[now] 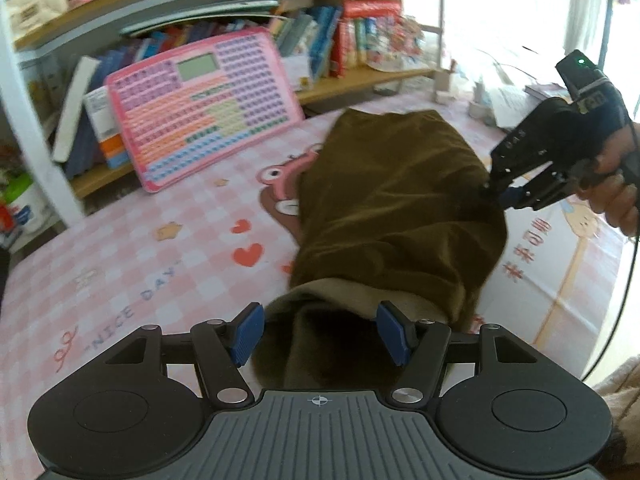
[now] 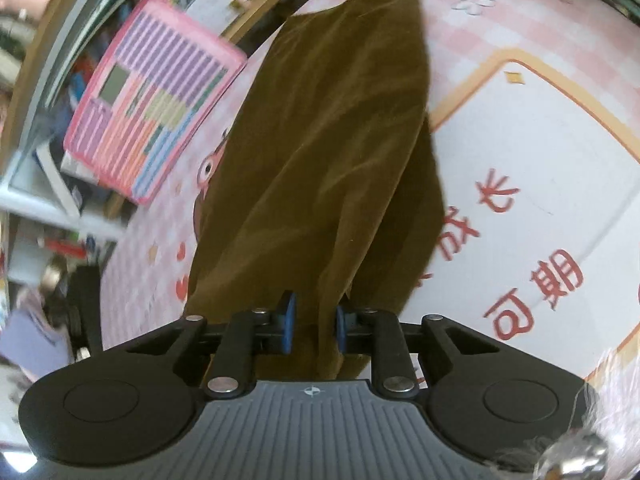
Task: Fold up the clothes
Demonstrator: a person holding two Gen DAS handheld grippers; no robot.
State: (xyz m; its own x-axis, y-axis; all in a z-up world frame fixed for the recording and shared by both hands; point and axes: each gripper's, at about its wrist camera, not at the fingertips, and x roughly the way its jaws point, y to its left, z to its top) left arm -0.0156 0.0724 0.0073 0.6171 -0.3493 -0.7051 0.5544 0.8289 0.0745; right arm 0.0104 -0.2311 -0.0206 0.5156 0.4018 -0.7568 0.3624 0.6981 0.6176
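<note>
One pink toy board just beside brown garment

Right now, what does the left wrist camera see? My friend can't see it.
The left tongs sit open around the near end of a brown garment on a pink checked cloth. The right tongs pinch its far edge.

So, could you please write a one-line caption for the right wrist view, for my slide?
Right gripper pinching an olive-brown velvety garment over a pink checked tablecloth.
</note>
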